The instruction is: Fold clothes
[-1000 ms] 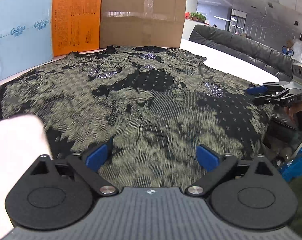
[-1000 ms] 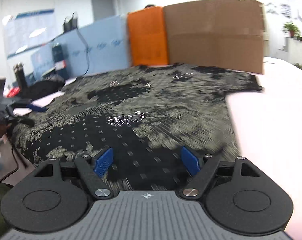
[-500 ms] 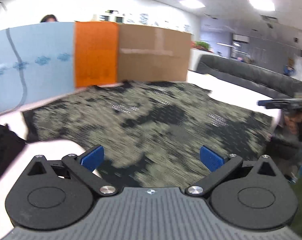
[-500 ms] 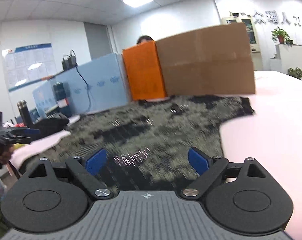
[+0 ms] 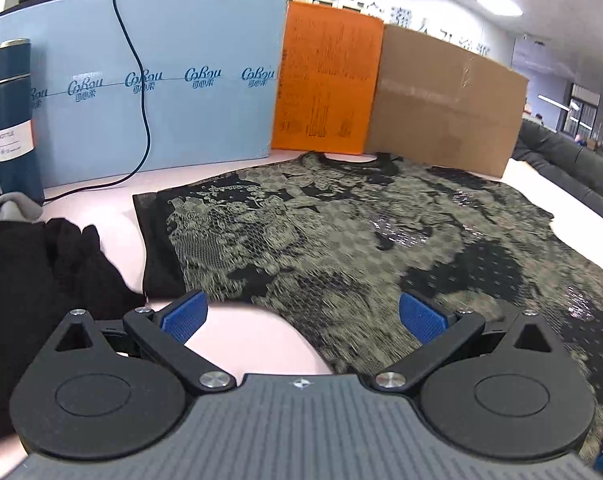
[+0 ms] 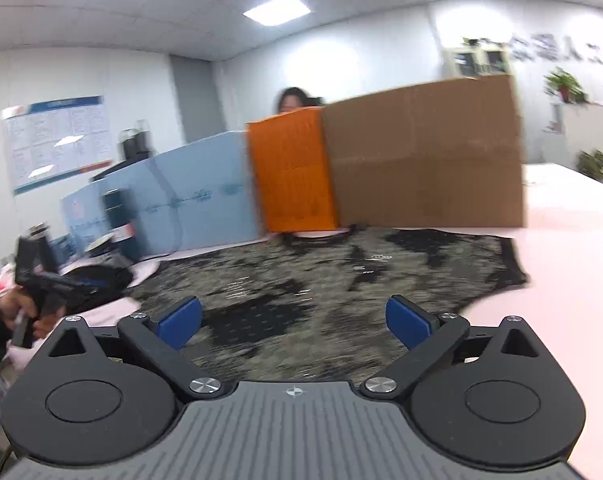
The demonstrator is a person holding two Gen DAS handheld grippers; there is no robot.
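A black top with a beige lace print (image 5: 341,240) lies spread flat on the pale pink table (image 5: 253,336), neckline toward the boards at the back. It also shows in the right wrist view (image 6: 321,280), blurred. My left gripper (image 5: 301,316) is open and empty above the top's left side, near its left sleeve (image 5: 157,240). My right gripper (image 6: 293,322) is open and empty above the top's lower part. The left gripper also shows in the right wrist view (image 6: 49,284), held in a hand at far left.
A blue foam board (image 5: 161,92), an orange board (image 5: 325,80) and a cardboard sheet (image 5: 441,100) stand along the table's back. A dark bottle (image 5: 11,120) and a black garment pile (image 5: 33,276) sit at left. A black cable (image 5: 141,120) hangs down the blue board.
Both grippers have lifted and pulled back from the top. The left view has swung left, bringing the bottle, the black pile and the left sleeve into sight. Both stay open.
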